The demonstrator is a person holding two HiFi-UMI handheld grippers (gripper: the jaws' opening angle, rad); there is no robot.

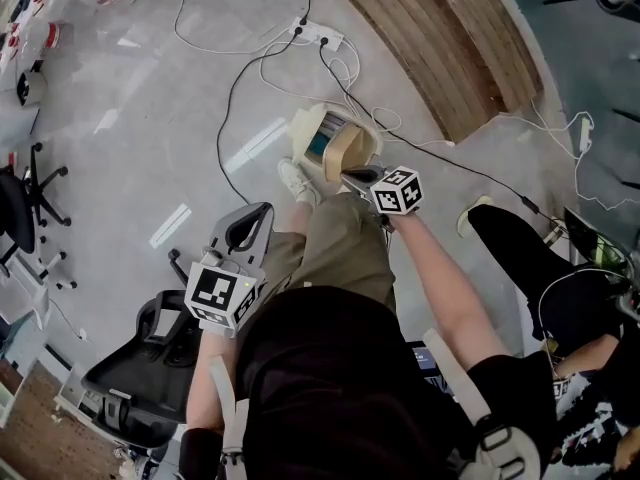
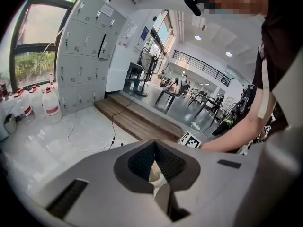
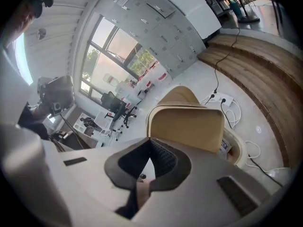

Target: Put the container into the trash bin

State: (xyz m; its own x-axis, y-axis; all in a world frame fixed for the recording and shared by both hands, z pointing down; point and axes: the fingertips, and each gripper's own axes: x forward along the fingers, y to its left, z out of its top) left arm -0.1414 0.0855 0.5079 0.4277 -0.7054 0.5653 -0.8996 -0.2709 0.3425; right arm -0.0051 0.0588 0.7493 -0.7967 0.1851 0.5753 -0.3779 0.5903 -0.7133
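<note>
On the left, the left gripper [image 1: 258, 214] hung low beside the person's knee, just above a black chair [image 1: 150, 368]. Its jaws were pressed together and nothing was between them. It was well apart from the trash bin [image 1: 305, 128].

In the middle, the person's shoe [image 1: 293, 180] stood just beside the bin. The bin was cream and sat on the floor in front of the person. Its flap lid [image 1: 350, 146] was tipped up on edge, so the mouth of the bin showed. Inside that mouth lay a blue and white thing with a label, and I took it for the container [image 1: 320, 145]. It looked to be down inside the bin, not in any jaws.

On the right, the right gripper [image 1: 352, 176] pointed down at the bin. Its jaws were closed tight and held nothing. The flap stood straight ahead of its tips, very close, but I could not tell if they touched.

So the bin lay straight in front of the right gripper, and that hand was much nearer. I think any next move at the flap belonged to the right hand.
</note>
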